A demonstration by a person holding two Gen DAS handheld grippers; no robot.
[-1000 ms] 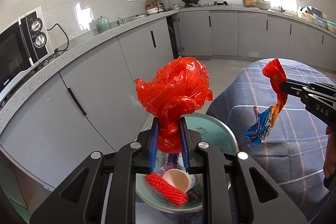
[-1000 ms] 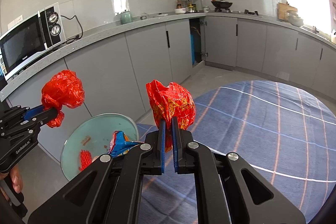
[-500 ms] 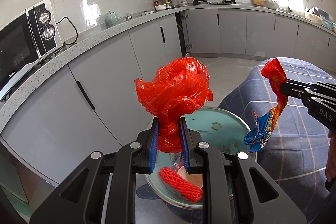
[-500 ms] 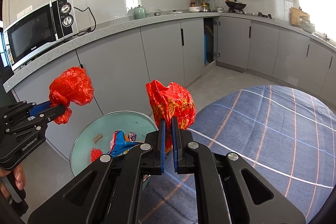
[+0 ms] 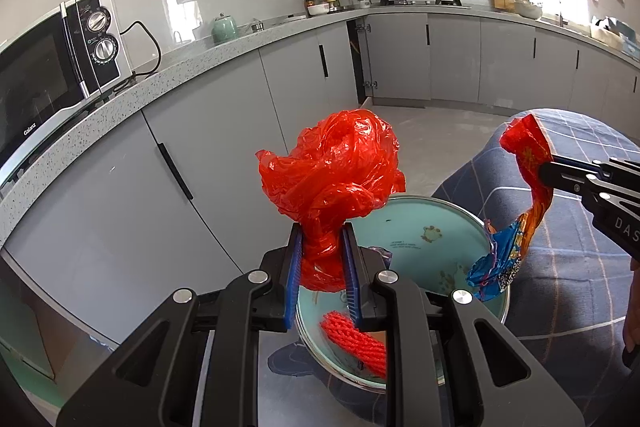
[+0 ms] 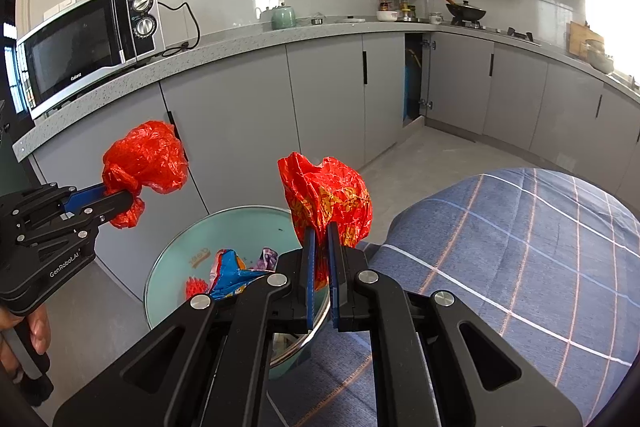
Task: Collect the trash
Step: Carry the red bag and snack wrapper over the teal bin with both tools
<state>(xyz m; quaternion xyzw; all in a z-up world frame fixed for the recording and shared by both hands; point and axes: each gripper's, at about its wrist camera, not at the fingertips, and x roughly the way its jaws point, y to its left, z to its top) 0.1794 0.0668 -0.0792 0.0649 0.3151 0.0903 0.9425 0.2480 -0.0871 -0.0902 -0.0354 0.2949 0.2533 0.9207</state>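
Observation:
My left gripper (image 5: 322, 241) is shut on a crumpled red plastic bag (image 5: 332, 173) and holds it above the near rim of a pale green bin (image 5: 436, 219); the bag also shows in the right wrist view (image 6: 146, 161). My right gripper (image 6: 320, 231) is shut on a red and blue snack wrapper (image 6: 326, 197), whose blue tail (image 5: 498, 259) hangs over the bin's right rim. The bin (image 6: 248, 223) holds a red foam net (image 5: 354, 341) and other scraps.
A table with a blue checked cloth (image 6: 516, 251) stands right of the bin. Grey kitchen cabinets (image 5: 224, 123) run behind, with a microwave (image 6: 88, 43) on the counter. Grey floor (image 5: 436, 119) lies beyond the bin.
Both grippers have risen and pulled back a little with their trash held. The bin now sits lower and more fully in both views.

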